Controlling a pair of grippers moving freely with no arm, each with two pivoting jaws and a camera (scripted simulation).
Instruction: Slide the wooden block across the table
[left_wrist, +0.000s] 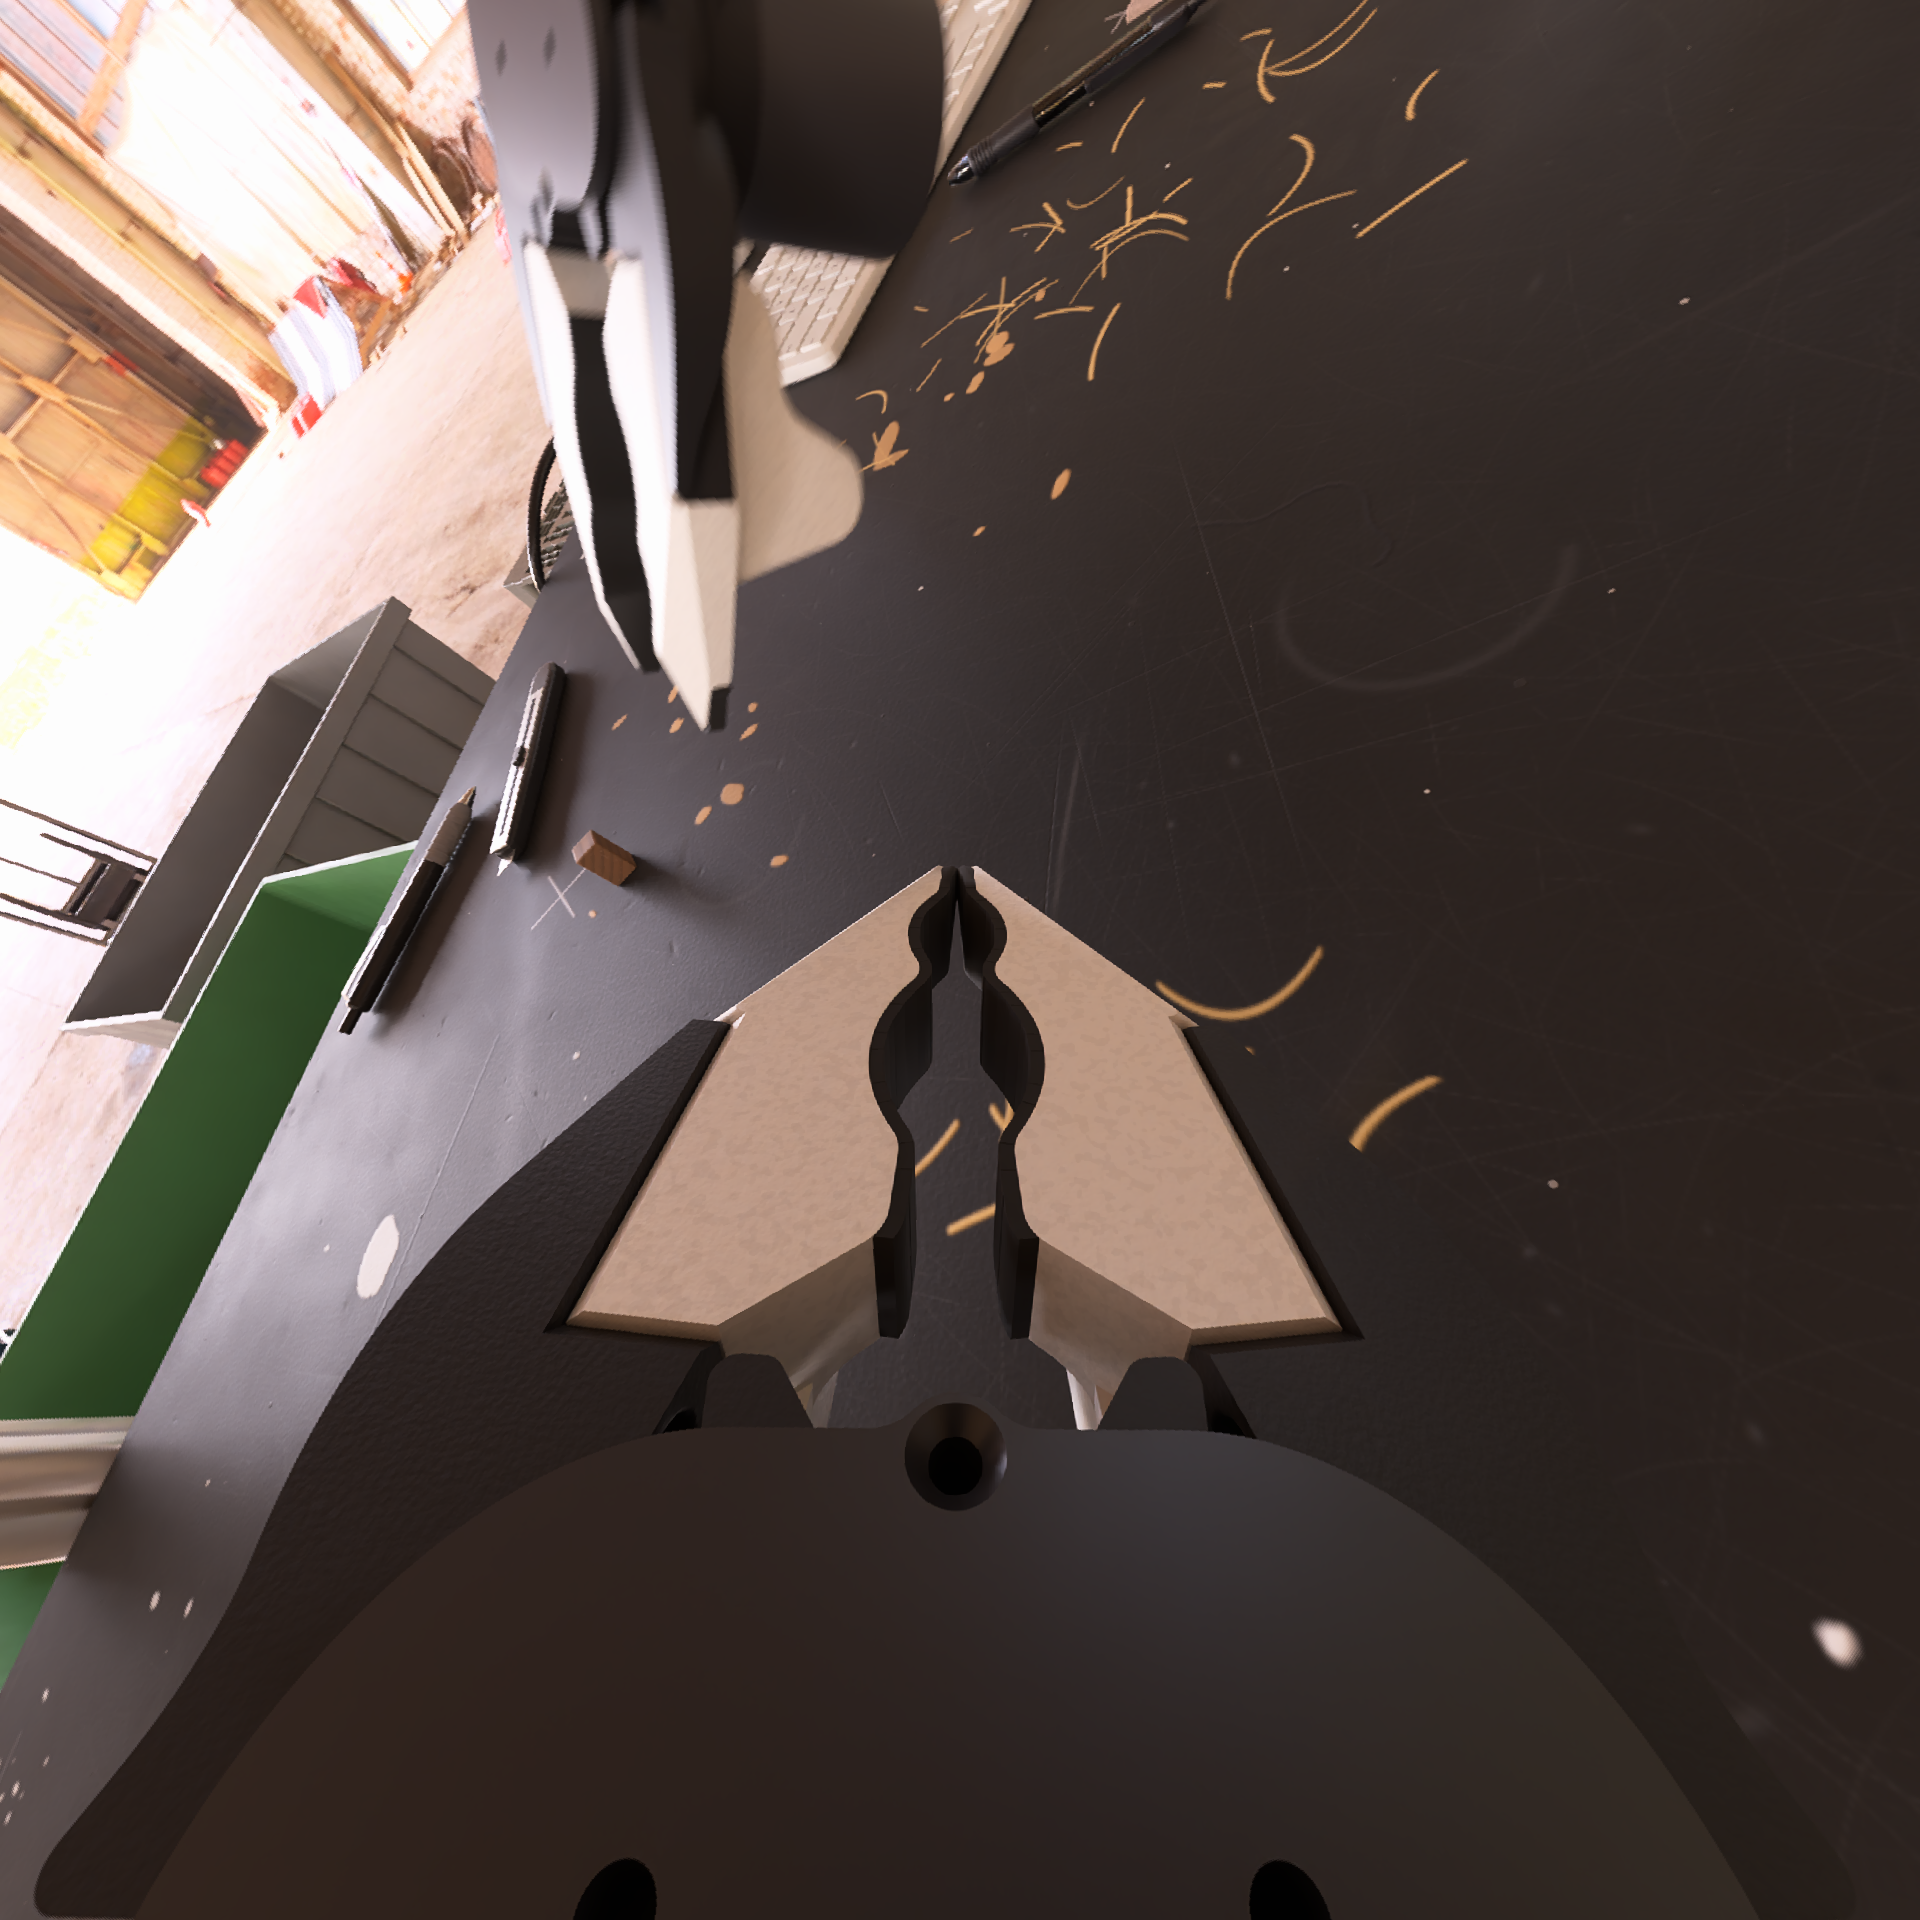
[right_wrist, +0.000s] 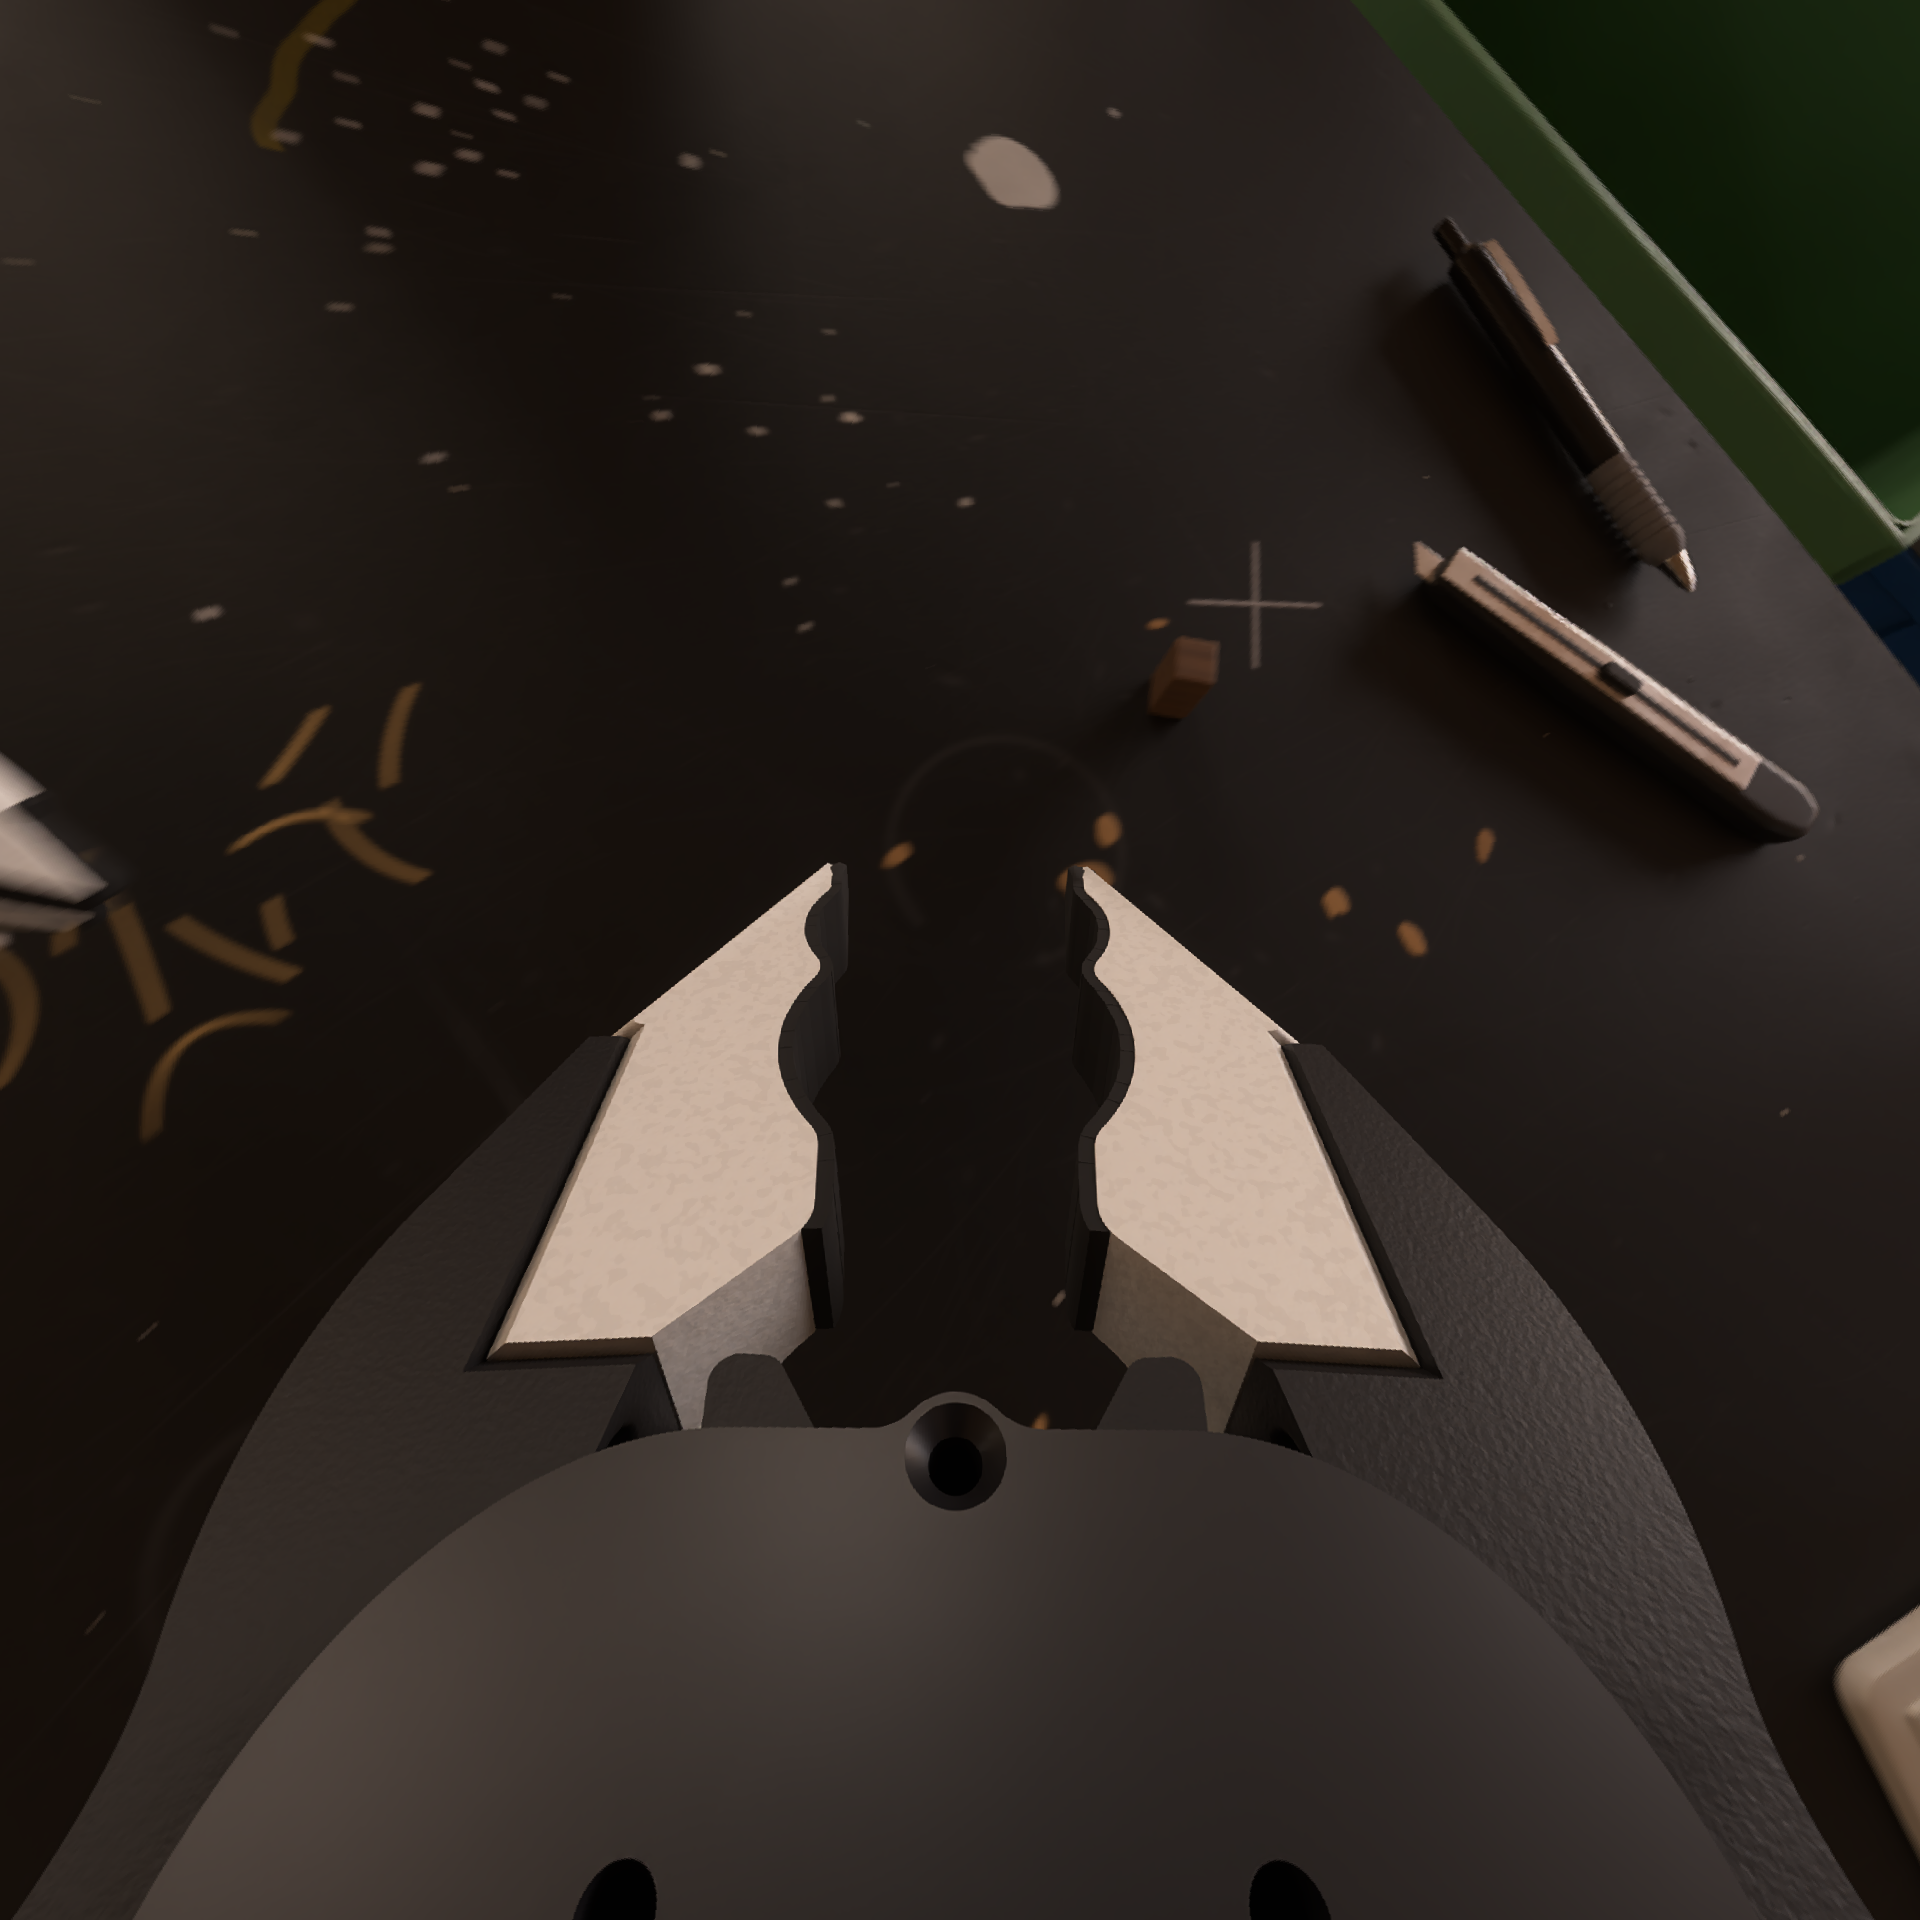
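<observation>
A small wooden block lies on the dark table, next to a thin white cross mark. In the right wrist view the block sits just left of the cross. My left gripper is shut and empty, right of the block and apart from it. My right gripper is open and empty, above the table, with the block ahead and to the right. The right gripper also shows in the left wrist view, hanging over the table beyond the block.
A utility knife and a pen lie beyond the cross near the table edge. A green bin stands past that edge. A keyboard and another pen lie farther off. Orange paint marks streak the table.
</observation>
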